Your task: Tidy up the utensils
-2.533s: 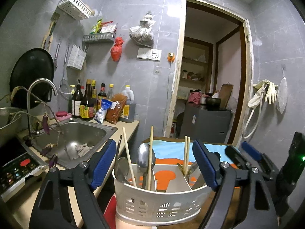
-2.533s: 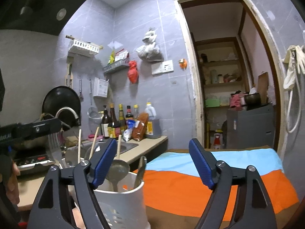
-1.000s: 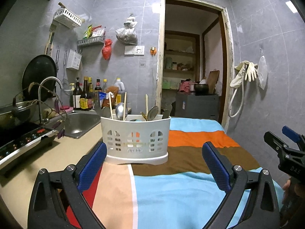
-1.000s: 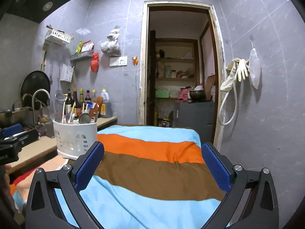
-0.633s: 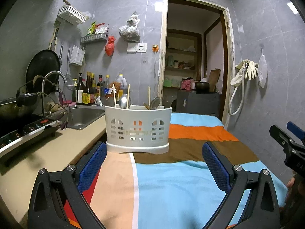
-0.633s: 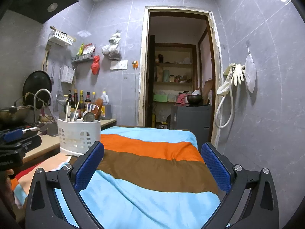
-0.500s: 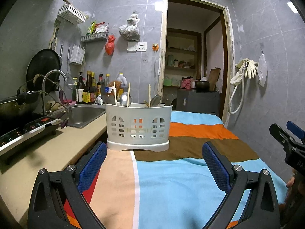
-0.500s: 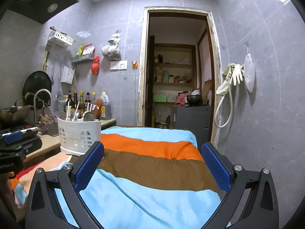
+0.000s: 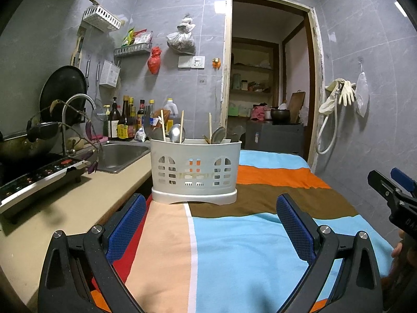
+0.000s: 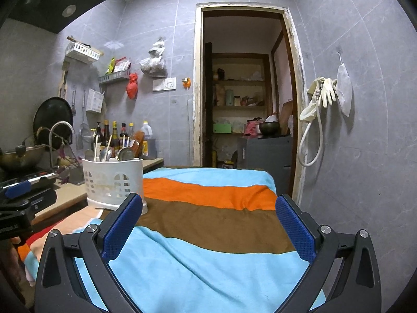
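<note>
— Between the spread blue pads of the left gripper what is held?

— Nothing; its fingers stand wide apart over the striped cloth. The right gripper is likewise spread and empty.

— And the utensils?

— Upright in the white slotted plastic caddy, which sits ahead of the left gripper on the cloth's edge beside the beige counter.

— How would they handle?

— Probably light and stiff: the metal spoons look slick, the wooden chopsticks thin. The exposed upper shafts seem the best hold.

— What stays unclear?

— Handles sunk inside the caddy, its dividers, and the utensil count.
</note>
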Action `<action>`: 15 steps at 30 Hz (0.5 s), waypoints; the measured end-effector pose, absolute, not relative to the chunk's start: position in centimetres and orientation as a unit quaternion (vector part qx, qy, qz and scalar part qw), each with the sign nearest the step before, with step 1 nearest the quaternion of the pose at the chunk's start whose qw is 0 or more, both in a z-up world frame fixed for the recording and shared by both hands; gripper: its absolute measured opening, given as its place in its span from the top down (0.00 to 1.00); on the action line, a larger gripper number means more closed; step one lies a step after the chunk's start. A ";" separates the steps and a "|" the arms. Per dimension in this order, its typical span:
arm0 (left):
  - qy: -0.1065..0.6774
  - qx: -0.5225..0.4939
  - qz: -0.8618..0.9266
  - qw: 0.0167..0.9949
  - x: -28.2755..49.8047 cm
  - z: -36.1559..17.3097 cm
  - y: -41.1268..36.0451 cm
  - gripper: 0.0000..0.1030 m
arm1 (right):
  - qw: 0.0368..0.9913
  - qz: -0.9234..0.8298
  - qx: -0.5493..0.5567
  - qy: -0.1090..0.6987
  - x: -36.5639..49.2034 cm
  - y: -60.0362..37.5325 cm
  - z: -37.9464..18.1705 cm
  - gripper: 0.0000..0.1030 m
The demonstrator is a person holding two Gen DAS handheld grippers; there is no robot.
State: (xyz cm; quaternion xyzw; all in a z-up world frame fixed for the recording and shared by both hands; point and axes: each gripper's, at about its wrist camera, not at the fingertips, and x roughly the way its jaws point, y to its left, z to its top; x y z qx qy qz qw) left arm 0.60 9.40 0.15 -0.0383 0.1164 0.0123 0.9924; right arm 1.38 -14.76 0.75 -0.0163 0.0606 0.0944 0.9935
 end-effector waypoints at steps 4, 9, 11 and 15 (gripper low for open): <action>0.118 -0.040 0.009 0.992 0.5 0.0 9.4 0.05 | 0.994 0.093 -0.013 0.064 1.5 -14.9 0.7 0.00; 0.121 -0.037 0.008 0.992 0.6 0.0 9.4 0.05 | 0.994 0.093 -0.011 0.063 1.5 -15.1 0.8 0.00; 0.121 -0.037 0.009 0.992 0.6 0.0 9.4 0.05 | 0.994 0.092 -0.011 0.062 1.5 -15.1 0.8 0.00; 0.120 -0.037 0.008 0.992 0.6 0.0 9.4 0.05 | 0.994 0.092 -0.010 0.061 1.5 -15.1 0.8 0.00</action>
